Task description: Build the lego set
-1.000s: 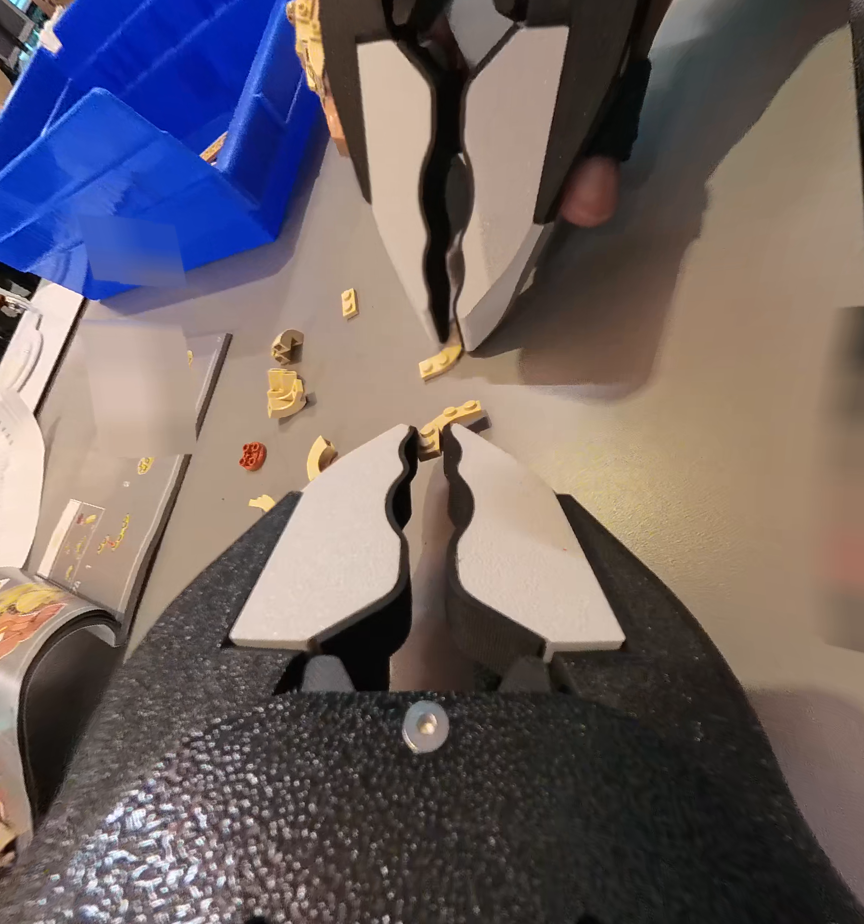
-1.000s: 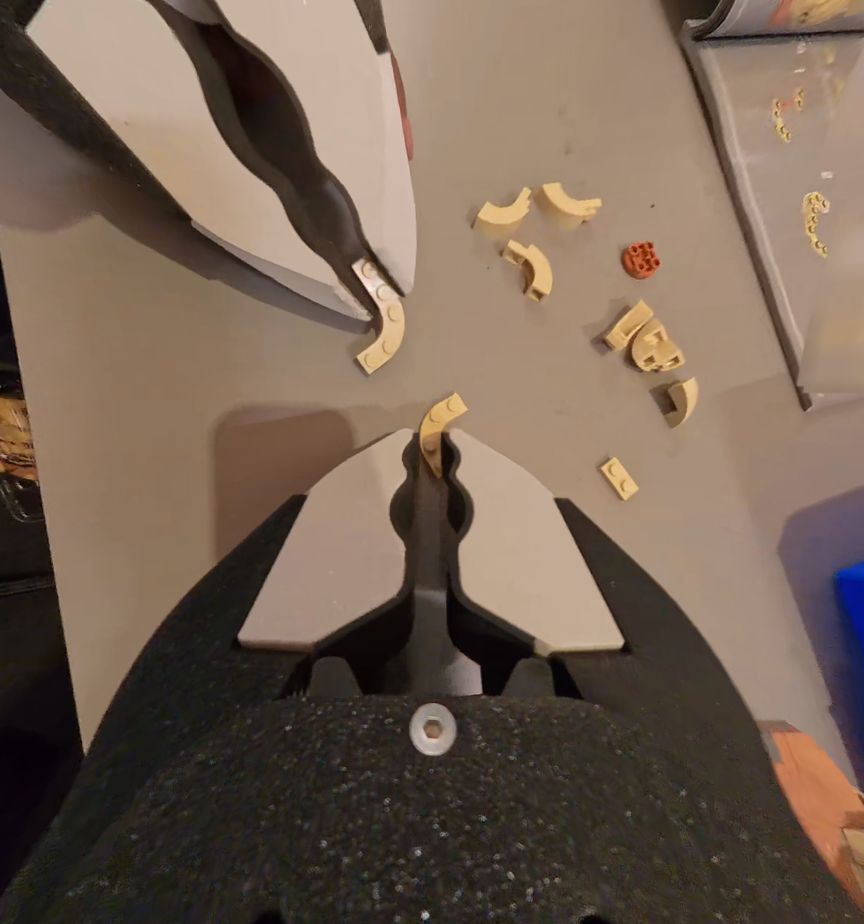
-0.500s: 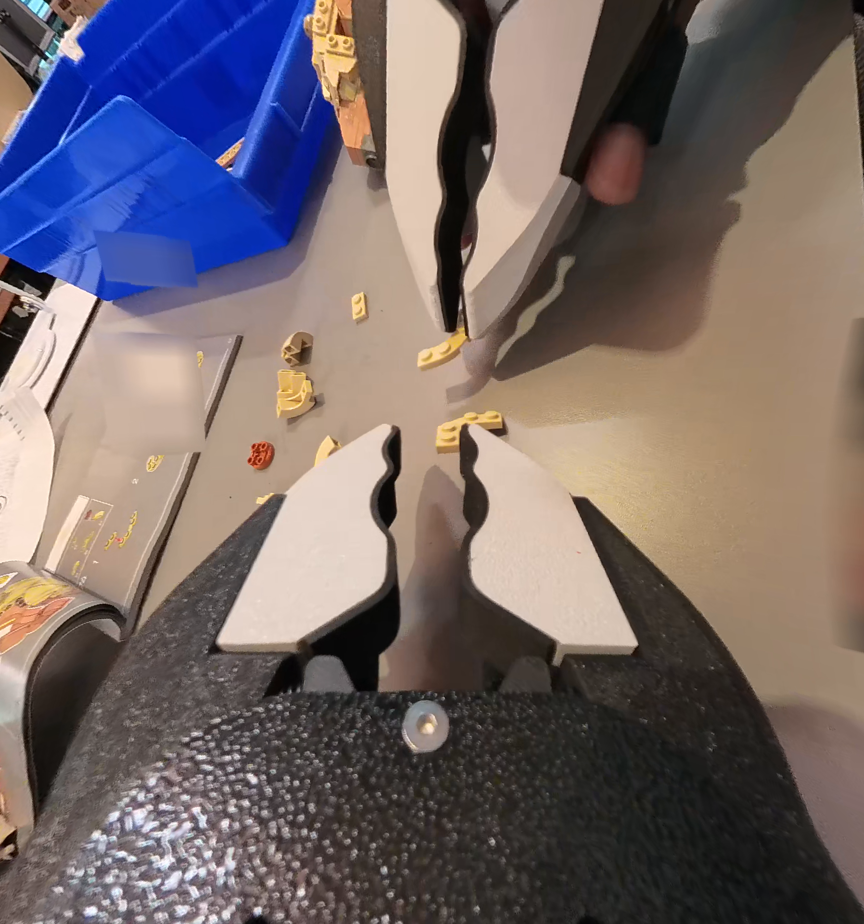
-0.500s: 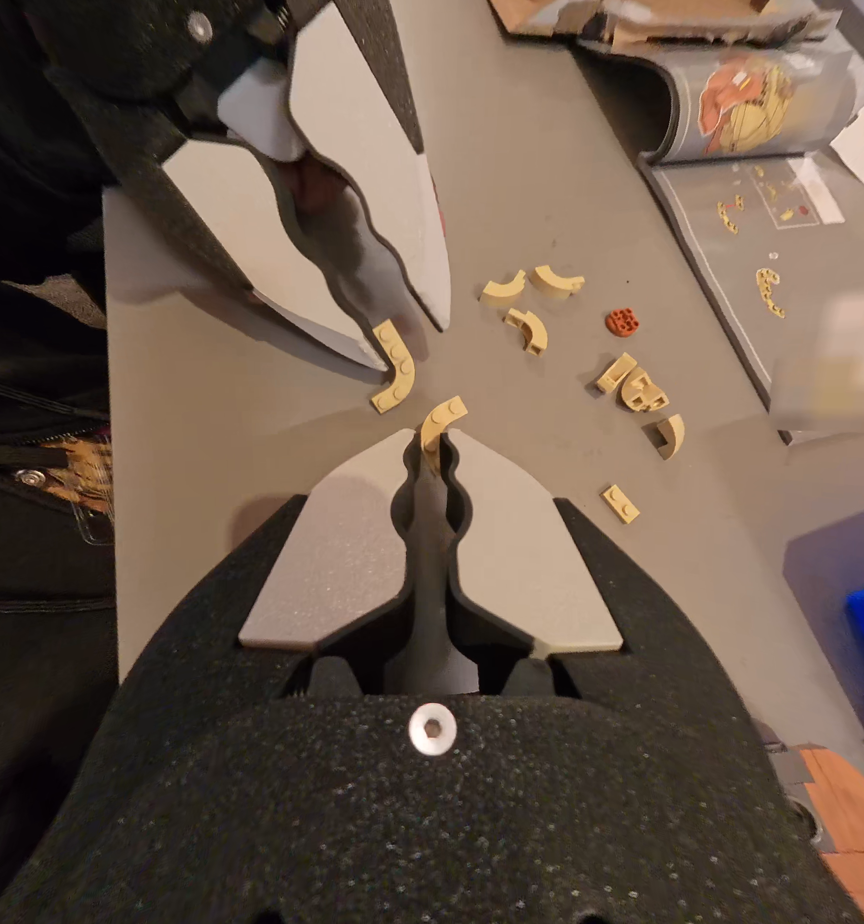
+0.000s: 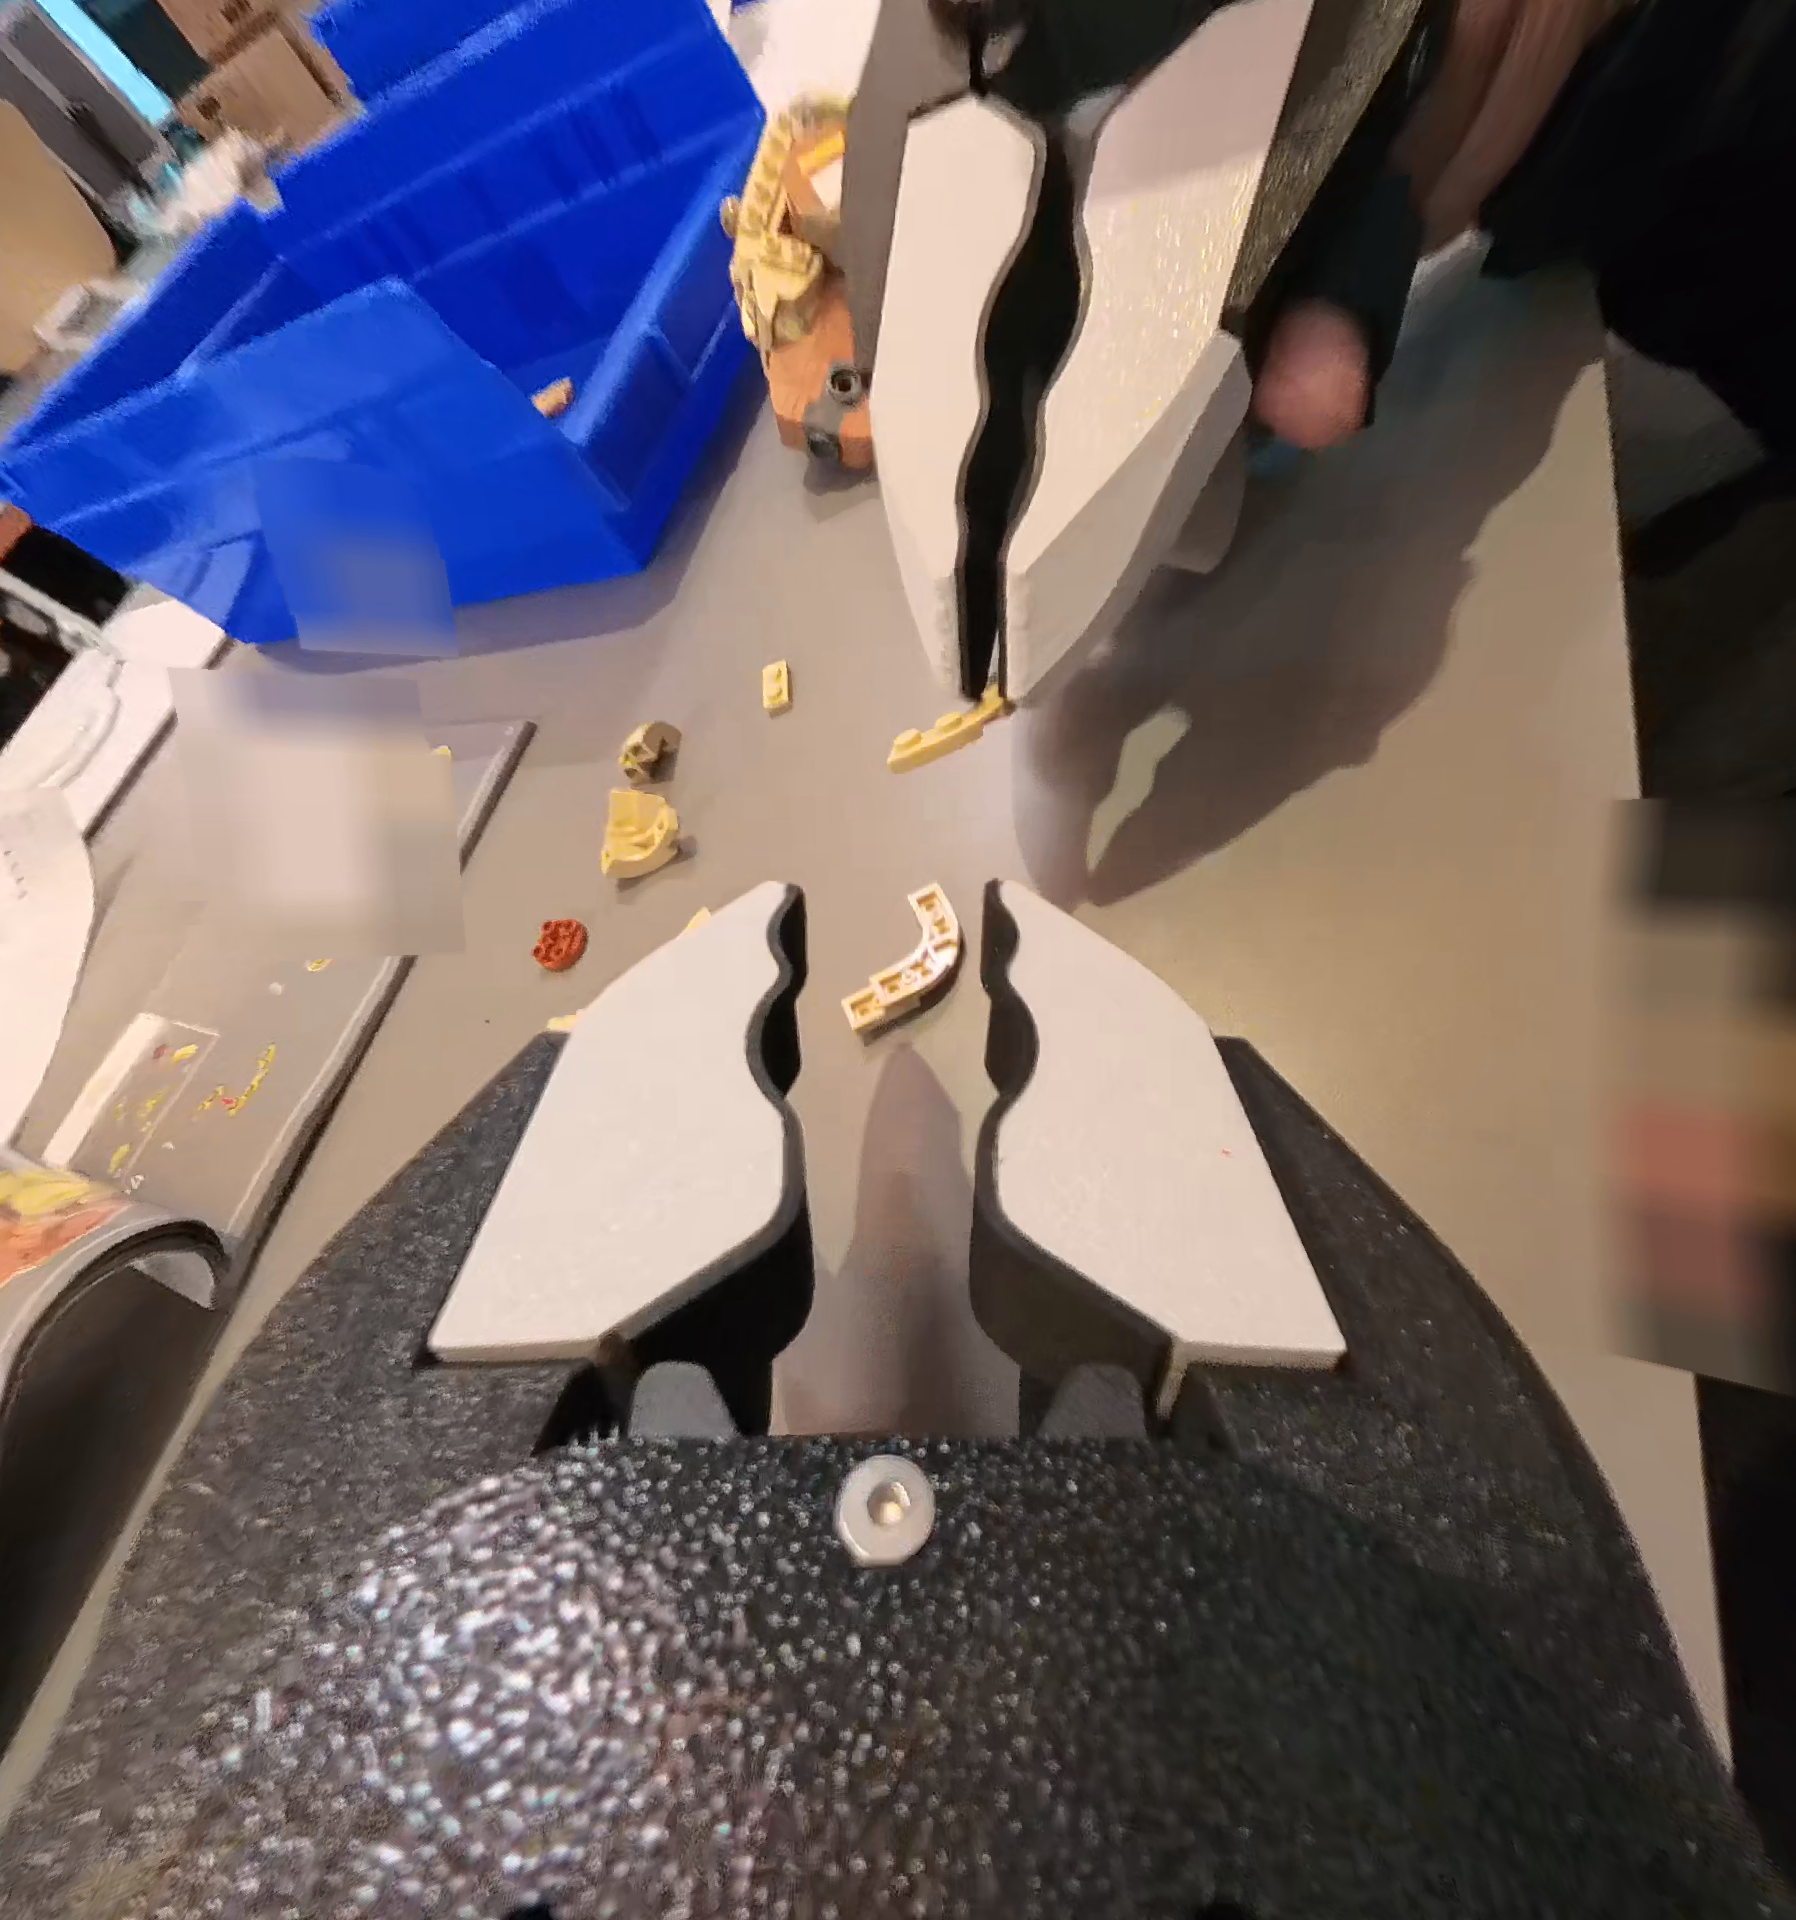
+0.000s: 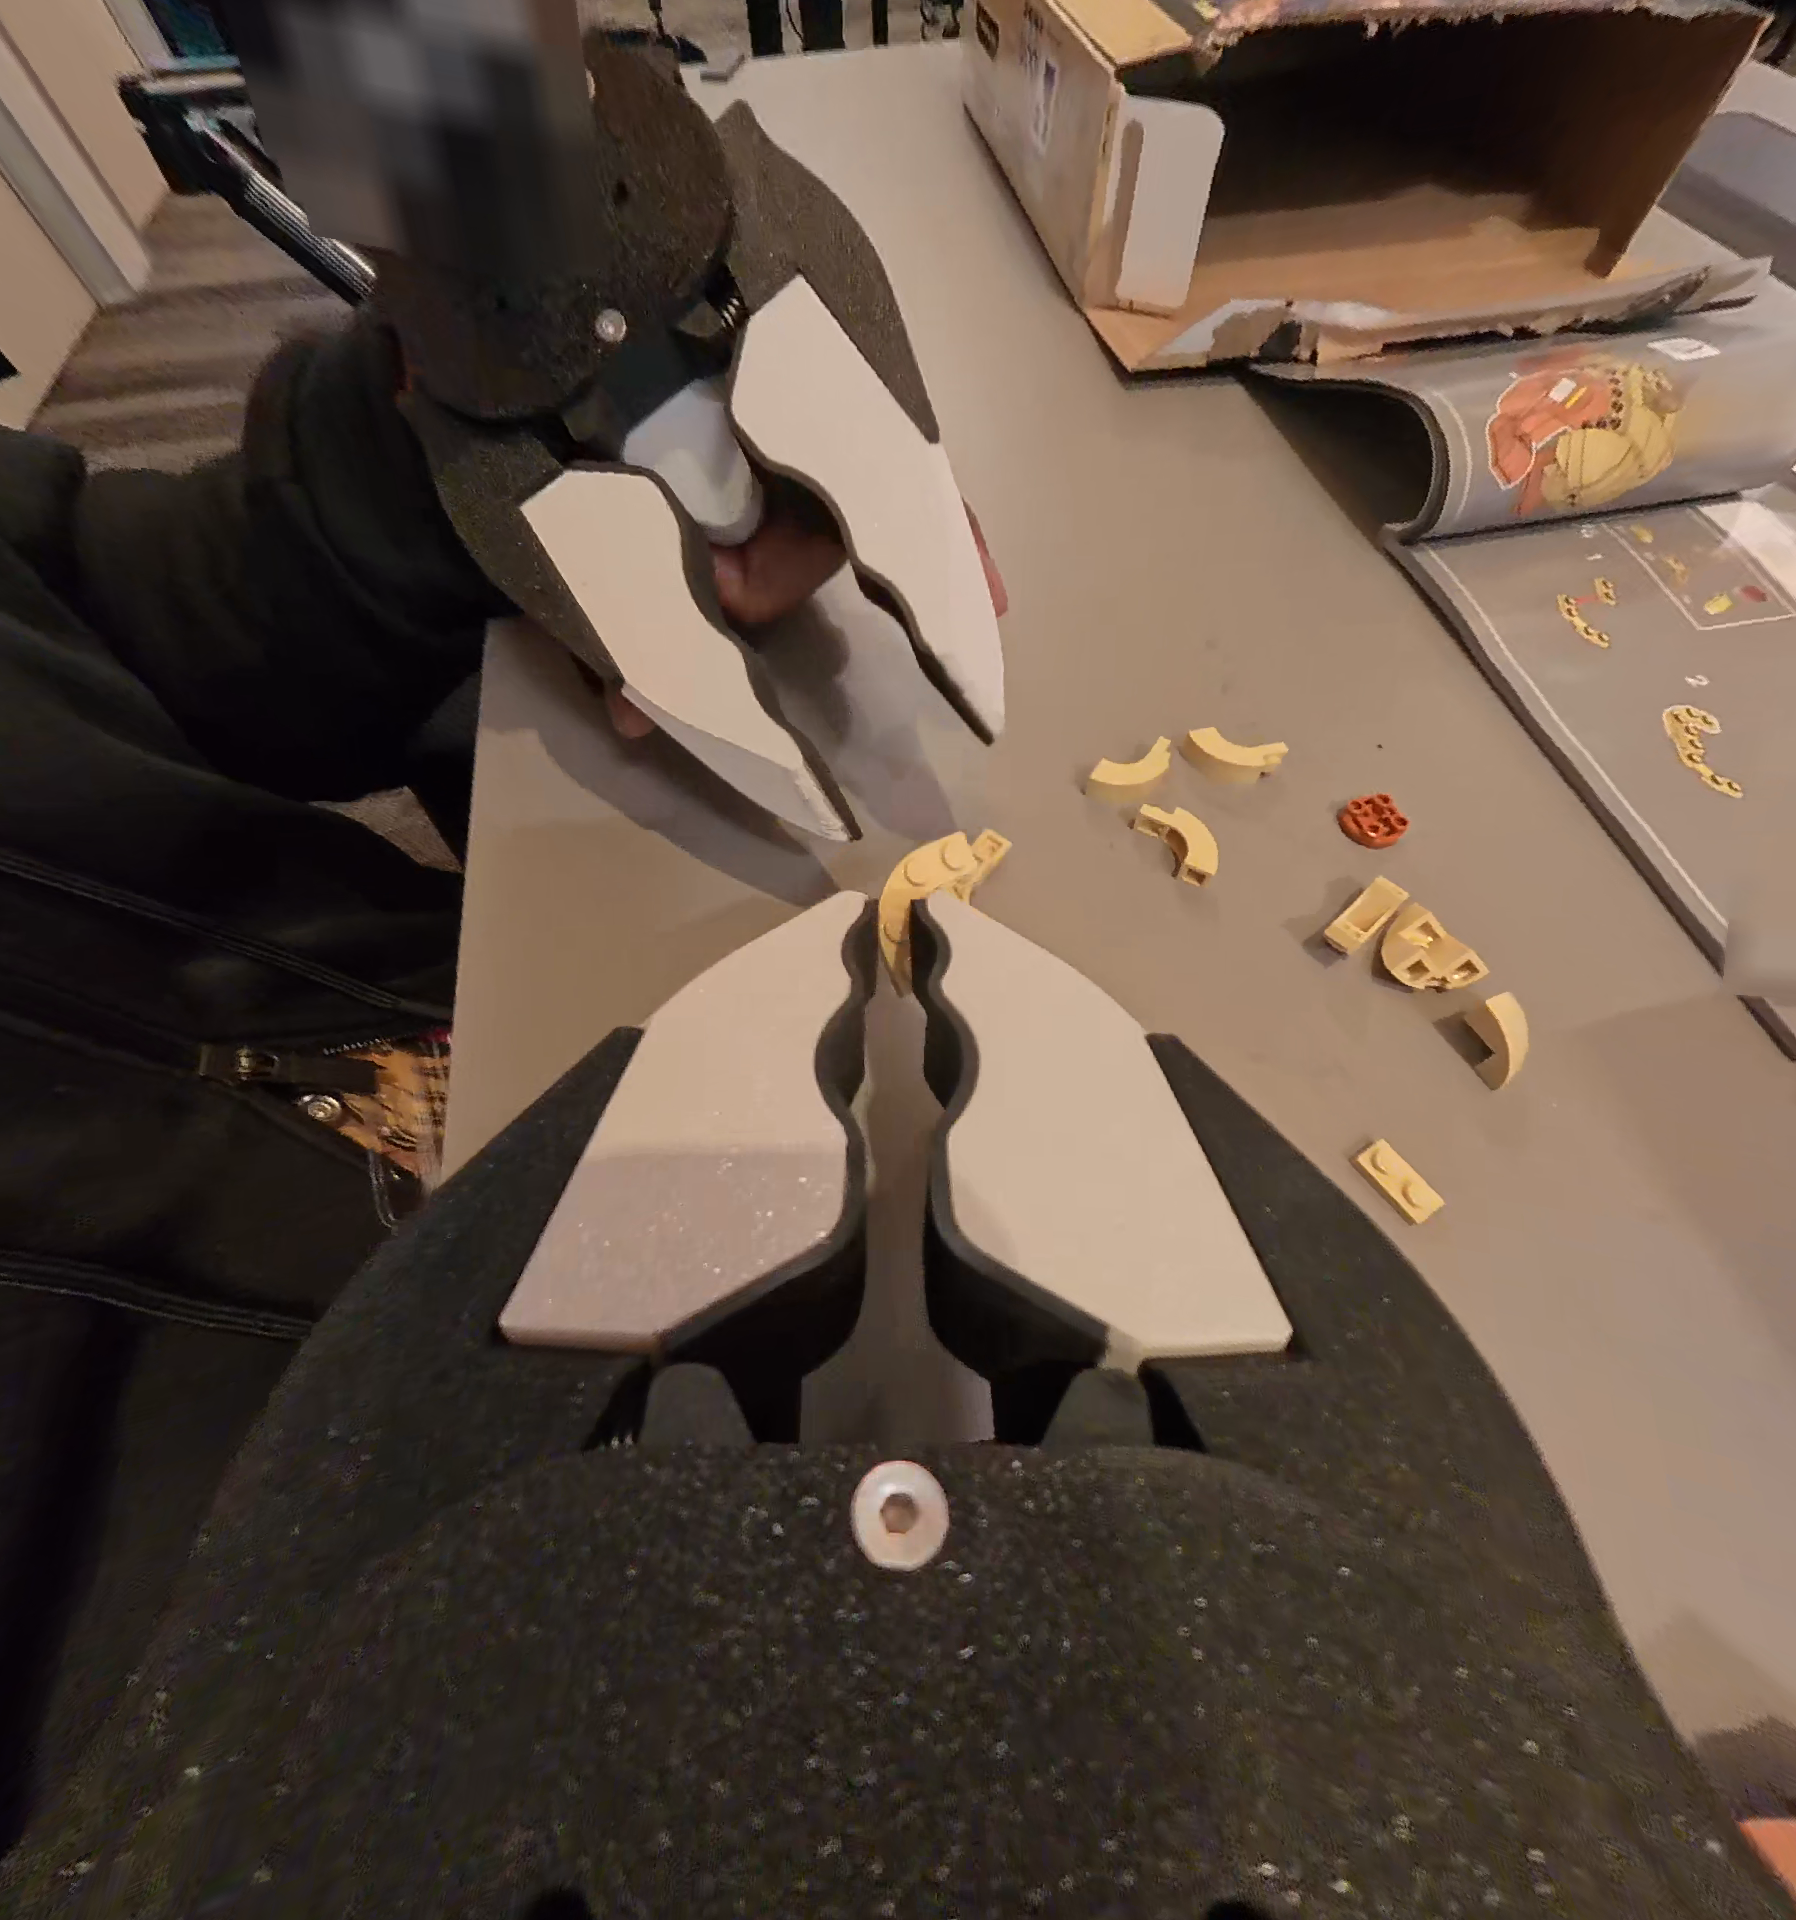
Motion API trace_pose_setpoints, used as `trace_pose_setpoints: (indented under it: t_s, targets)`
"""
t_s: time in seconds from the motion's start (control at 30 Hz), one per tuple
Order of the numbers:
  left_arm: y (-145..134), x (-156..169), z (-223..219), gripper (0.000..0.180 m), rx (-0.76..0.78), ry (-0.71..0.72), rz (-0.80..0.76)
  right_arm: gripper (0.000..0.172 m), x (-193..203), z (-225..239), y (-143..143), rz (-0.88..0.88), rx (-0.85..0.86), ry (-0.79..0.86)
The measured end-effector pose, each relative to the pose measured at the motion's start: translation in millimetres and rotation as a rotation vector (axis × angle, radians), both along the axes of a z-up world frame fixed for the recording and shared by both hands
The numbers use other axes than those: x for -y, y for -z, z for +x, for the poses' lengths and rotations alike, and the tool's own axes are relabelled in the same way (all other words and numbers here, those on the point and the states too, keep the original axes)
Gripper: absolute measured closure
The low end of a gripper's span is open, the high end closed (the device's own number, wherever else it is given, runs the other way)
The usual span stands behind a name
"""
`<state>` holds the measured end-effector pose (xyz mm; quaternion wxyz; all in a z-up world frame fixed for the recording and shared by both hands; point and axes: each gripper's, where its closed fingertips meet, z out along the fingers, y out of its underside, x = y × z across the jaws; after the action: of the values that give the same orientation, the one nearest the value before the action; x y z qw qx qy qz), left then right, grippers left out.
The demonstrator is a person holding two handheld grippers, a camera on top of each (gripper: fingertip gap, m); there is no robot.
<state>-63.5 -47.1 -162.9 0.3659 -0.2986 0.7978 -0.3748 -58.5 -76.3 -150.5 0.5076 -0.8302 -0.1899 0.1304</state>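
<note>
My right tongs (image 6: 899, 914) are pinched nearly closed on a tan curved plate (image 6: 909, 899), both pads pressing its faces near one end, so the rest of the arc sticks out past the tips above the grey table (image 6: 1237, 1195). My left tongs (image 5: 892, 935) stand well open and hold nothing; between the fingers, touching neither, a second curved plate (image 5: 906, 971) lies on the table with its hollow underside up. I judge these pieces to be hard plastic: very light, stiff, smooth enough to slip or twist if gripped by the edges, and not fragile. The flat faces at one end are the best place to hold, as the right pair does; the one on the table lies flat, so it would have to be taken across its narrow width. To the side lie more loose tan bits: three small arches (image 6: 1174, 800), a cluster of wedge pieces (image 6: 1413, 945), a little two-stud plate (image 6: 1398, 1179), and one rust-red round piece (image 6: 1372, 821). As for containers, blue bins (image 5: 374, 343) stand at the far side in the left view; I see one small tan bit (image 5: 553, 395) in one, the rest hidden. A torn cardboard box (image 6: 1341, 135) lies open on its side, apparently empty. An open booklet (image 6: 1600, 582) lies beside the parts.
</note>
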Motion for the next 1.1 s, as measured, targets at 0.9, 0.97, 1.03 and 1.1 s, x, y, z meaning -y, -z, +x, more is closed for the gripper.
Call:
trace_pose_setpoints:
  t_s: [0.9,0.97,1.03,1.1]
  targets:
    - [-41,4,-7,0.162,-0.222,-0.023,-0.825,0.167,-24,-11,-35,0.399,0.485,0.133]
    - [-42,1,-4,0.159,-0.207,-0.047,-0.842,0.167,-25,-13,-36,0.403,0.474,0.152]
    - [-45,2,-3,0.158,-0.195,-0.038,-0.859,0.167,-28,-15,-34,0.401,0.49,0.165]
    - [-46,5,-3,0.16,-0.195,-0.023,-0.855,0.167,-29,-14,-33,0.405,0.545,0.187]
